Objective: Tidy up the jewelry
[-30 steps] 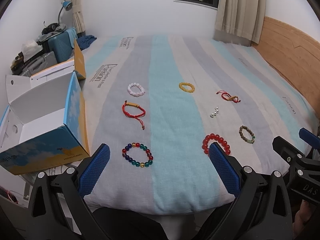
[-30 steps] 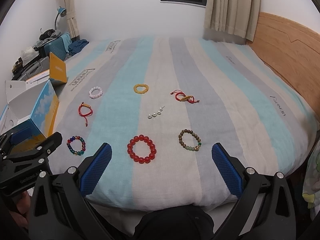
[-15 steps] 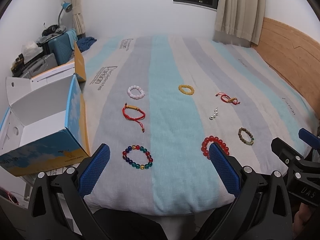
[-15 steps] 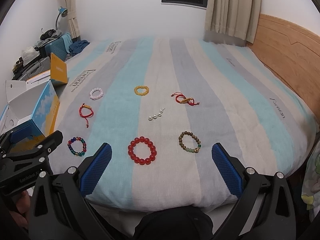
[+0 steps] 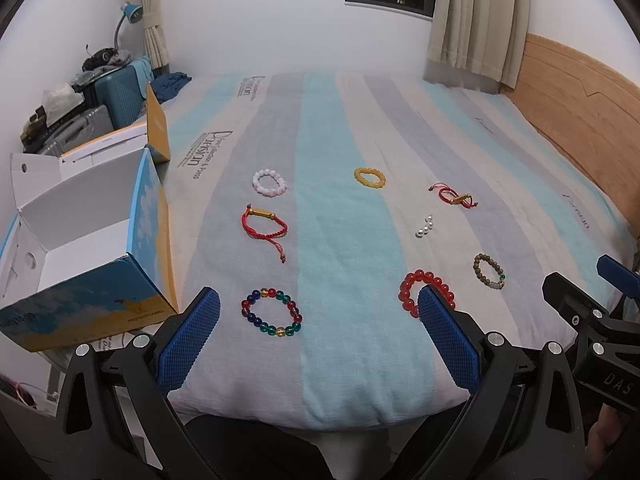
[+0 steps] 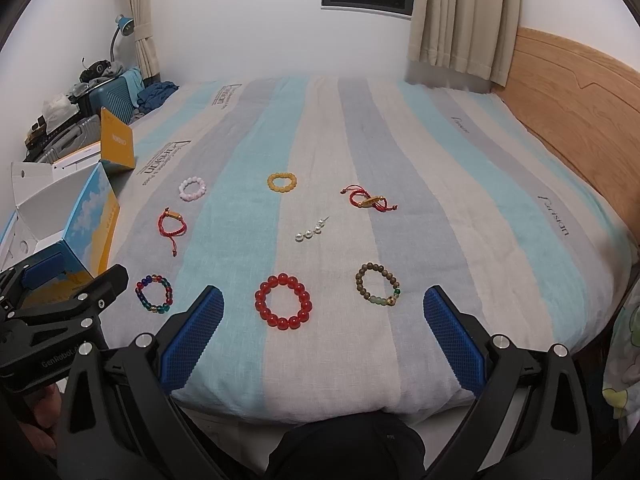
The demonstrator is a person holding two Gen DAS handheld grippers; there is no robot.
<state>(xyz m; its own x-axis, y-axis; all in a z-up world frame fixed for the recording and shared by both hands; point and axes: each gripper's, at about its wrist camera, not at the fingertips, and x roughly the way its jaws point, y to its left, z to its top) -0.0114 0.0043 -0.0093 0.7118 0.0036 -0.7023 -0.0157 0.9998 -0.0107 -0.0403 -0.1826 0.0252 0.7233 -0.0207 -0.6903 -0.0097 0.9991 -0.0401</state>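
Note:
Several bracelets lie on the striped bed (image 5: 344, 128): a multicoloured bead one (image 5: 271, 317) (image 6: 154, 293), a red bead one (image 6: 283, 306) (image 5: 425, 287), a brown bead one (image 6: 377, 289), a red cord one with a gold tube (image 5: 264, 225), a second red cord one (image 6: 368, 199), a pink one (image 5: 269, 182), a yellow one (image 6: 282, 181) and a short pearl strand (image 6: 310, 232). My left gripper (image 5: 318, 344) is open and empty at the near bed edge. My right gripper (image 6: 322, 340) is open and empty beside it.
An open blue and yellow cardboard box (image 5: 86, 240) stands at the bed's left edge. Suitcases and clutter (image 5: 96, 92) sit beyond it. A wooden headboard (image 6: 576, 112) runs along the right. Curtains and a window are at the far wall.
Both grippers have drifted slightly back and up, so the bracelets sit a little farther off. Nothing was taken hold of.

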